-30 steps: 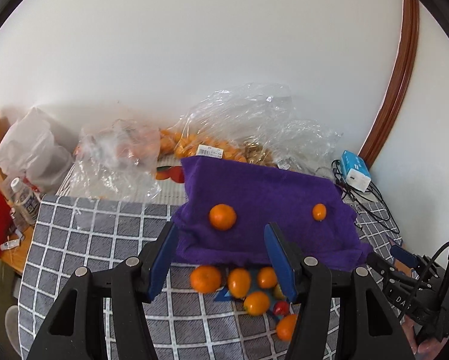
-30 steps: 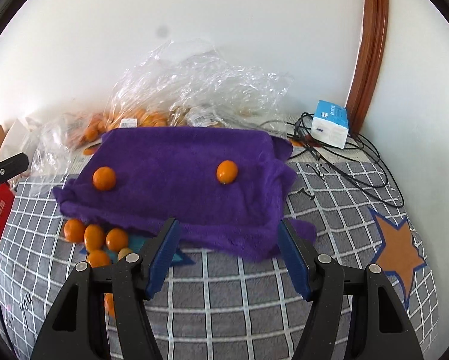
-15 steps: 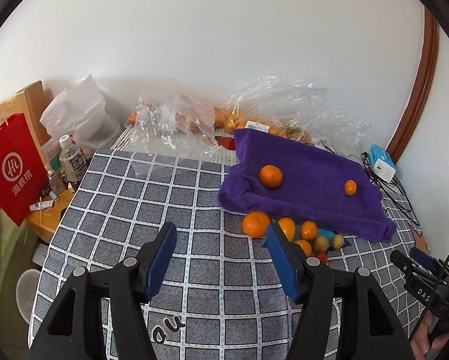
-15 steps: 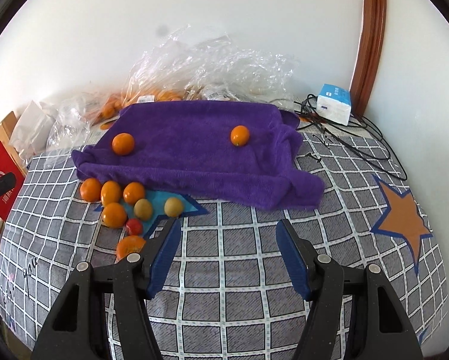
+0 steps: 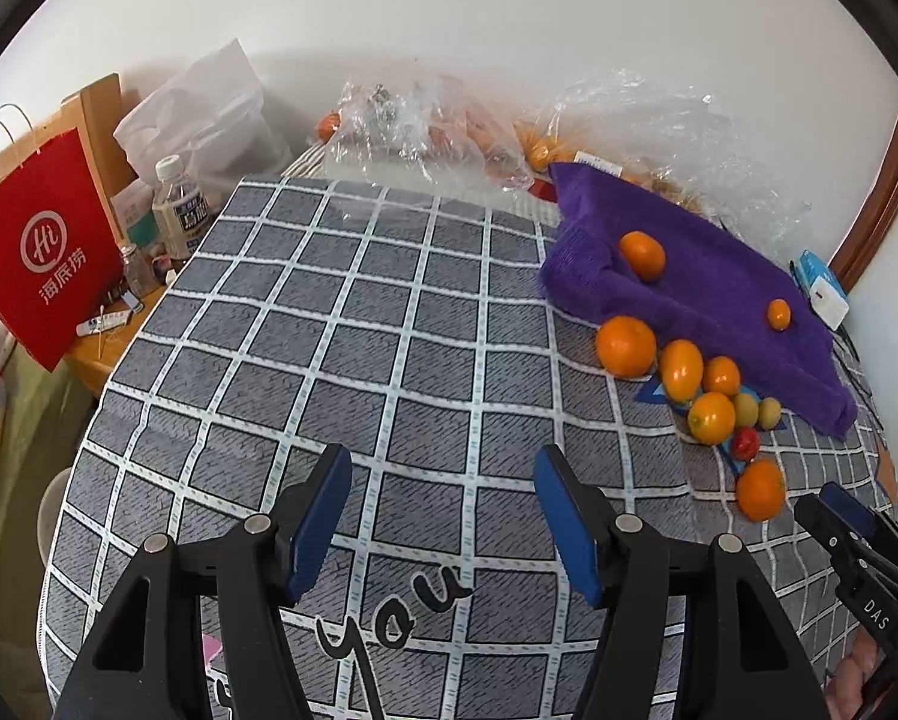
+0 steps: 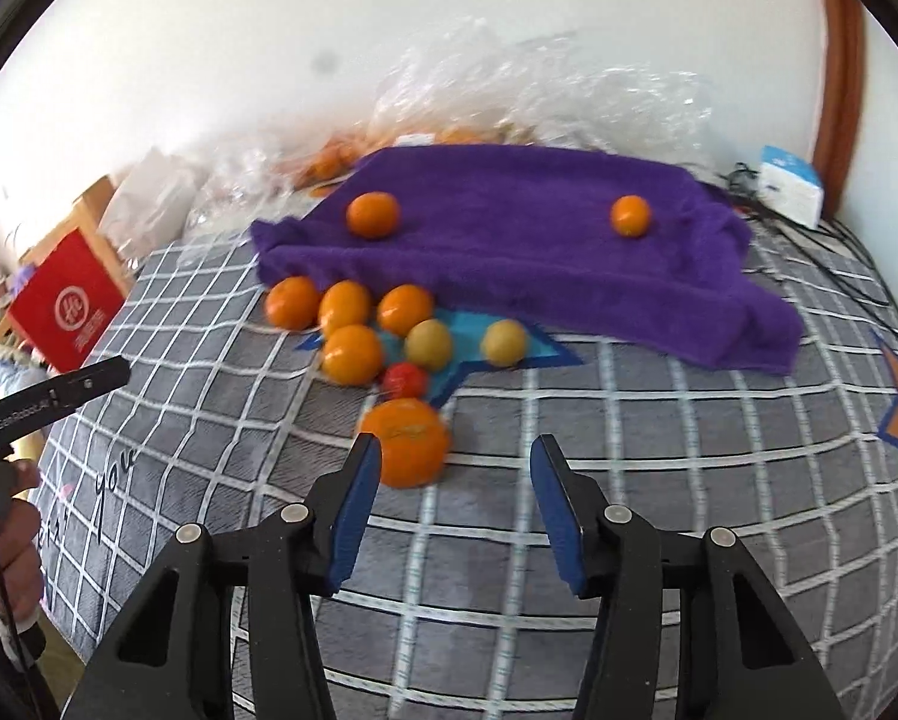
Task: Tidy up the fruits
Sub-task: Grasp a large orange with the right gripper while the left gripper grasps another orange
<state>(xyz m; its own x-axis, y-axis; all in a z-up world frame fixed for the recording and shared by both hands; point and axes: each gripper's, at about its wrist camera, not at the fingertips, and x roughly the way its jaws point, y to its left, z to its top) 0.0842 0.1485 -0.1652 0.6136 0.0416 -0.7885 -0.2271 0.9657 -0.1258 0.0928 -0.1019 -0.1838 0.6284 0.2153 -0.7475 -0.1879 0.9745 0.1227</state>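
Where the grey checked cover (image 5: 353, 324) meets the room's left edge, a red paper bag (image 5: 35, 252) stands beside a small bottle (image 5: 179, 210) and a white plastic bag (image 5: 209, 114) on a wooden side table. Clear plastic bags (image 5: 425, 132) holding more orange fruit lie along the wall behind.

The left gripper (image 5: 443, 516) hangs above bare cover, jaws parted, nothing between them; the fruit lies well to its right.

Further right, a purple towel (image 6: 538, 252) is spread over the cover. Two oranges rest on it, well apart: a larger one (image 6: 374, 215) near its left end and a smaller one (image 6: 630, 216) toward the right.

Just in front of the towel's near edge sits a loose cluster (image 6: 383, 324) of oranges, two yellowish fruits and one small red fruit (image 6: 405, 379), most touching a neighbour. Nearest of all lies a big orange (image 6: 410, 441).

The right gripper (image 6: 454, 498) points down at that big orange. Its jaws have just been closing, yet they stand apart; the left pad (image 6: 356, 504) overlaps the orange's edge in view, contact uncertain, and the right pad is clear of it.

At far right, a white and blue box (image 6: 790, 183) and black cables (image 6: 838, 252) lie by the wall.
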